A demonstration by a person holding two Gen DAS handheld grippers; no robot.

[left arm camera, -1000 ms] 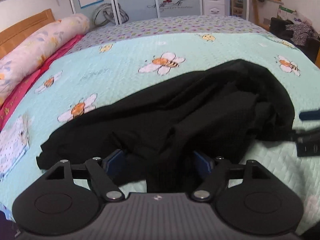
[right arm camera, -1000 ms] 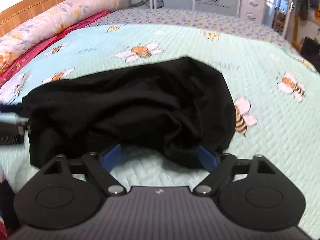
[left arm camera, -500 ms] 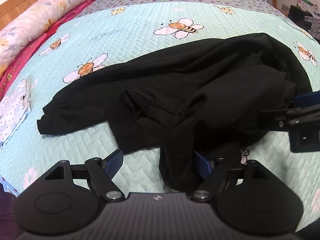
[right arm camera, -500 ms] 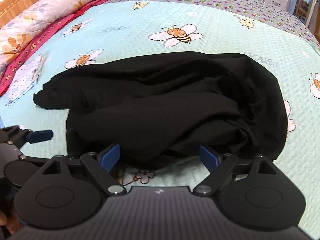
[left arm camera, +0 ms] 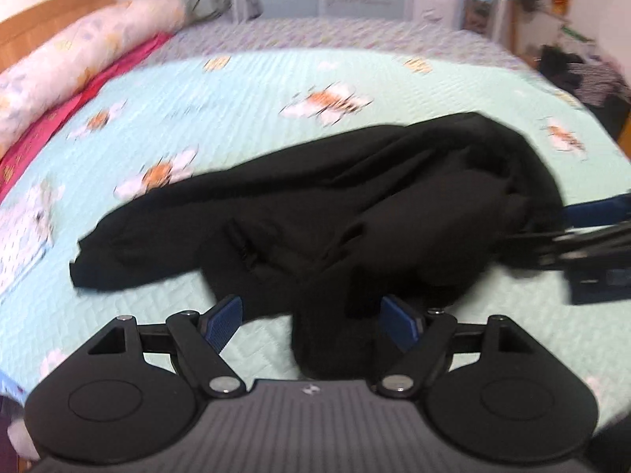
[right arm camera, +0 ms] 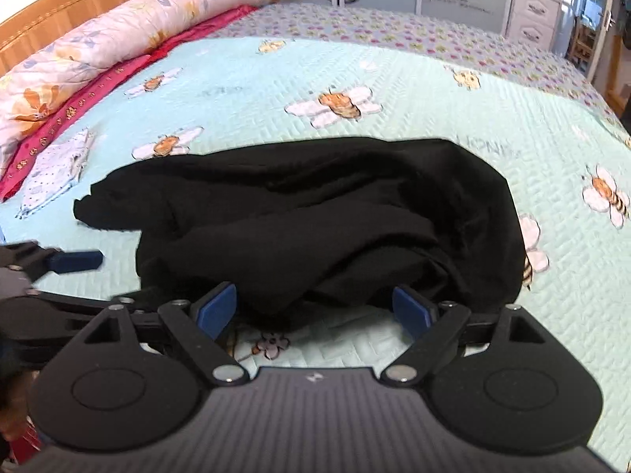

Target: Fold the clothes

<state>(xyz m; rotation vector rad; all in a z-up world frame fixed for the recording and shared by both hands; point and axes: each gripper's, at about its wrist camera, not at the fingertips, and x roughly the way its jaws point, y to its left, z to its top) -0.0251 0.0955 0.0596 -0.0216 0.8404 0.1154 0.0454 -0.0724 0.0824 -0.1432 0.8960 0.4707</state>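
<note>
Garment (right arm camera: 315, 213) lies on bedspread (right arm camera: 434, 90), bolster (right arm camera: 118, 47) behind left.

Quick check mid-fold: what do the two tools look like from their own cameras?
Both match. The left tool and right tool each have a black ribbed body with a small white logo, two round black discs, black linkage arms with silver pivot pins, and blue finger pads. No cables or sleeves visible.

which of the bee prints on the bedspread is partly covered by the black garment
The bee at the black garment's right edge in the right wrist view: only part of it peeks out, while the other bees, like the one beyond the garment, lie fully exposed.
</note>
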